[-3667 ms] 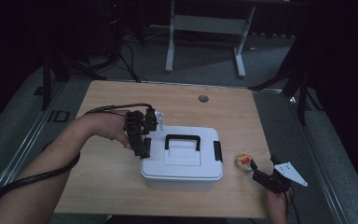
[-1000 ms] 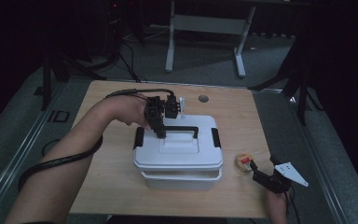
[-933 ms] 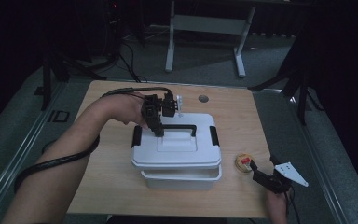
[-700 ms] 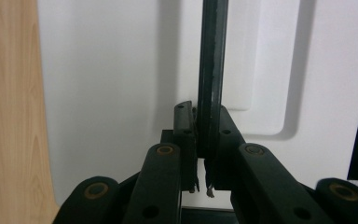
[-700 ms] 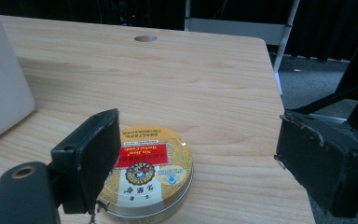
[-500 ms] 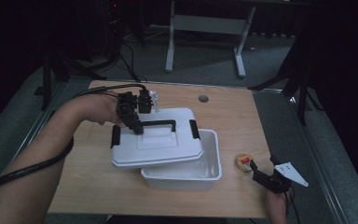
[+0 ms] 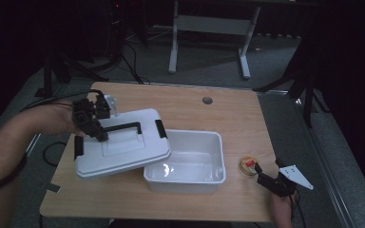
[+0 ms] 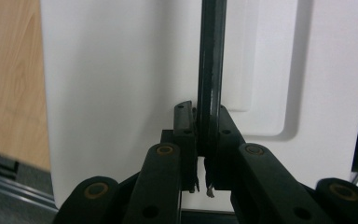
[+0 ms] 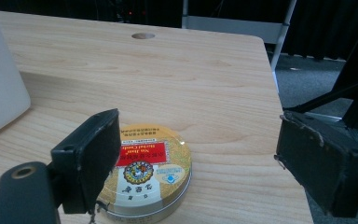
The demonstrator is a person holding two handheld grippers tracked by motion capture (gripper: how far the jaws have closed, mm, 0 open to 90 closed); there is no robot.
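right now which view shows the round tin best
The right gripper view: the tin lies close between the open right tongs, its red and gold label showing. The high view gives it as a small disc right of the box.

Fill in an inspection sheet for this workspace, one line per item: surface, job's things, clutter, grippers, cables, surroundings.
Surface: wooden table, round hole near its far edge.
Job's things: white lid held off the open white box, overlapping its left rim; the box looks empty.
Clutter: round gold tin to the right of the box.
Grippers: left gripper shut on the lid's black handle; right gripper open, with the tin between its jaws.
Cables: black cable trails from the left gripper.
Surroundings: dark room, metal stand behind the table.
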